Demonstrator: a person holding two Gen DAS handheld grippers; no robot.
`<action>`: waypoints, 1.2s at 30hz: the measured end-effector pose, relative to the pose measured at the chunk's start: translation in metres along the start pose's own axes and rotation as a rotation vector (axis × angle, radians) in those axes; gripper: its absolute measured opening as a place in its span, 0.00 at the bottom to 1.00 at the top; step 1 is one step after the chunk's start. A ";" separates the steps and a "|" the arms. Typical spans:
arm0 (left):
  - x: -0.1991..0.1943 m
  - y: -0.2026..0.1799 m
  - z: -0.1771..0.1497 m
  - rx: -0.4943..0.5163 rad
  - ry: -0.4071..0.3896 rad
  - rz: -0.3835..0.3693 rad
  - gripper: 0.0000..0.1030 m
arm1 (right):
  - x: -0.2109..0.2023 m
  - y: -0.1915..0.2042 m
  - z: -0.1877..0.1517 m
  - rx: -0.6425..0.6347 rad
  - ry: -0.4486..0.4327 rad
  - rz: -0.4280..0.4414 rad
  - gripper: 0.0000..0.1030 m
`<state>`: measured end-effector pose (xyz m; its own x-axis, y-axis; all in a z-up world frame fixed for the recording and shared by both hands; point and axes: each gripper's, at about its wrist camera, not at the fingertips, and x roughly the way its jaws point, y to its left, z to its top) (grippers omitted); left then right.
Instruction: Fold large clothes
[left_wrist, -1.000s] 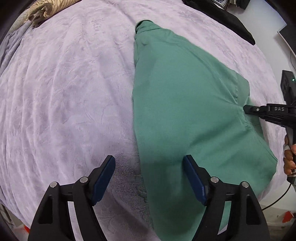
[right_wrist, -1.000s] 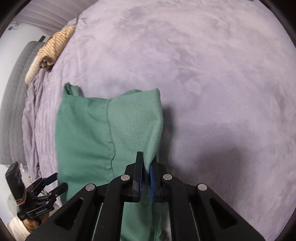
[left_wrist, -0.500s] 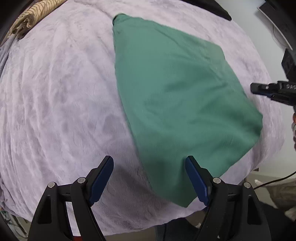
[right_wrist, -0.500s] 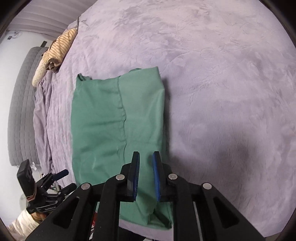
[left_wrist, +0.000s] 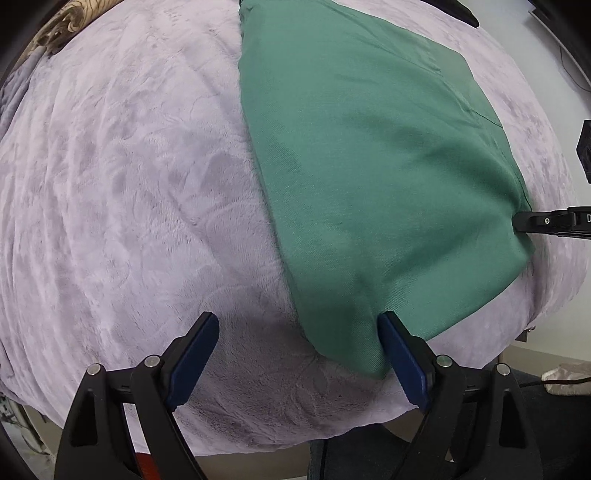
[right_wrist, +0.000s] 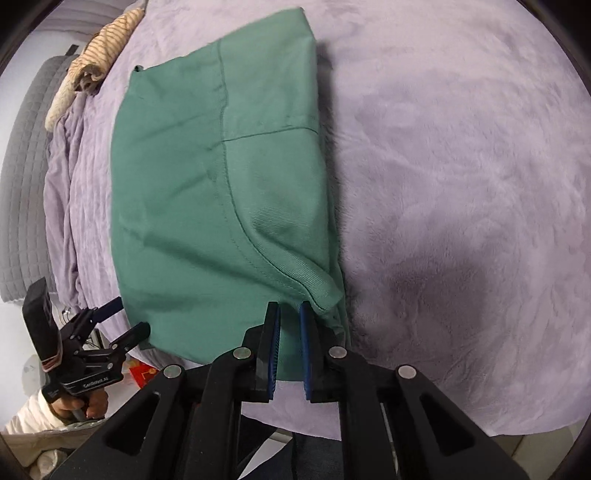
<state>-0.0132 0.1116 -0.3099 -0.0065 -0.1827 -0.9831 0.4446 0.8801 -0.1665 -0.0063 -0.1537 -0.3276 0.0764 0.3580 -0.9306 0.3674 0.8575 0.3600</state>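
While lying folded flat on one purple bed cover (left_wrist: 129, 206), one green garment (left_wrist: 369, 177) fills 12 to 3 o'clock of left wrist view. Step judged: regrasp of near edge for next fold. Left gripper (left_wrist: 295, 354) wide open, near corner of garment between its pads, nothing pinched. Right gripper (right_wrist: 290, 332) slightly parted at garment's near edge at 6 o'clock, released, not clenched. Next likely calls for closing both on near edge, lifting together. One striped cloth (right_wrist: 99, 48) at 10 o'clock.
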 end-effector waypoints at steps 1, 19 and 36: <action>0.000 0.000 -0.001 -0.002 0.000 0.000 0.87 | 0.003 -0.001 -0.001 0.011 0.006 0.001 0.09; -0.002 -0.001 0.014 0.003 0.033 0.005 0.93 | 0.021 0.014 -0.002 0.001 0.059 -0.068 0.11; -0.054 0.025 0.068 -0.120 -0.086 0.063 0.93 | -0.044 0.045 0.029 -0.008 -0.166 0.039 0.23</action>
<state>0.0594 0.1130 -0.2556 0.0967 -0.1582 -0.9827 0.3314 0.9361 -0.1181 0.0338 -0.1416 -0.2723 0.2431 0.3254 -0.9138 0.3540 0.8473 0.3959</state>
